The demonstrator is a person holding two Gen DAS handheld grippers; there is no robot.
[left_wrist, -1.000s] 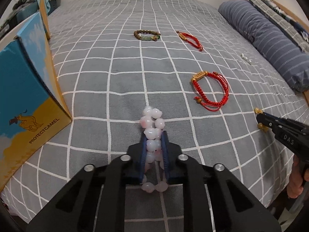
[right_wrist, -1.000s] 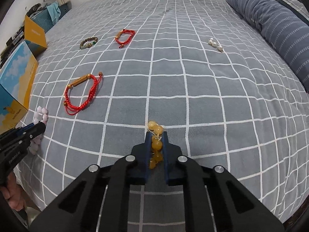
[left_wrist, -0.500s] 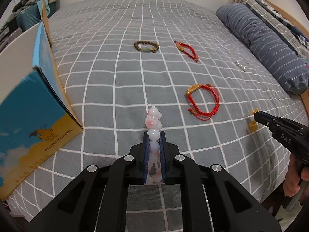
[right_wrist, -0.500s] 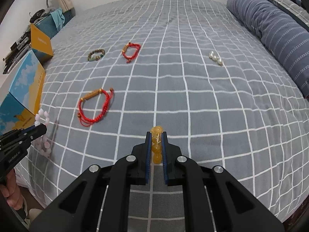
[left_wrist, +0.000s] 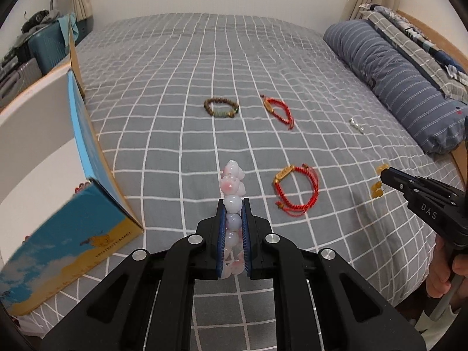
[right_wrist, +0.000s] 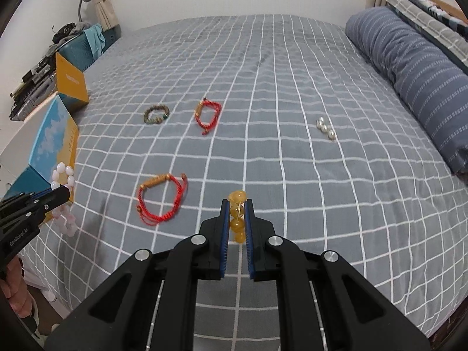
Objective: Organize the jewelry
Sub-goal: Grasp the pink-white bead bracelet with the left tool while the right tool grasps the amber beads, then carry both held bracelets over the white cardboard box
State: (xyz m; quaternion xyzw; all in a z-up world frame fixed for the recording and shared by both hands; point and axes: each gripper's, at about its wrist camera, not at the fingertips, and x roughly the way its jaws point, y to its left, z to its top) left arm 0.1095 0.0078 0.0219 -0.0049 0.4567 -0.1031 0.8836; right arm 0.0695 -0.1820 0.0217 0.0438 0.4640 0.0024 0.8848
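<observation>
My left gripper (left_wrist: 233, 204) is shut on a pink-white bead bracelet (left_wrist: 231, 184), held above the grey checked bed (left_wrist: 175, 117); it also shows in the right wrist view (right_wrist: 63, 172). My right gripper (right_wrist: 237, 204) is shut on an amber bead bracelet (right_wrist: 237, 197), lifted off the bed; it shows at the right in the left wrist view (left_wrist: 380, 172). On the bed lie a near red cord bracelet (left_wrist: 295, 190), a far red cord bracelet (left_wrist: 278, 111), a brown bead bracelet (left_wrist: 220, 108) and pearl beads (right_wrist: 325, 127).
An open blue-and-yellow cardboard box (left_wrist: 73, 219) stands at the bed's left edge, its white inside facing up; it also shows in the right wrist view (right_wrist: 55, 137). A striped blue pillow (left_wrist: 403, 82) lies along the right side. Luggage and clutter (right_wrist: 73, 41) sit beyond the far left corner.
Both grippers have risen from the bed with their bracelets. The pink bracelet now hangs clear of the cover, and the box looms closer on the left.
</observation>
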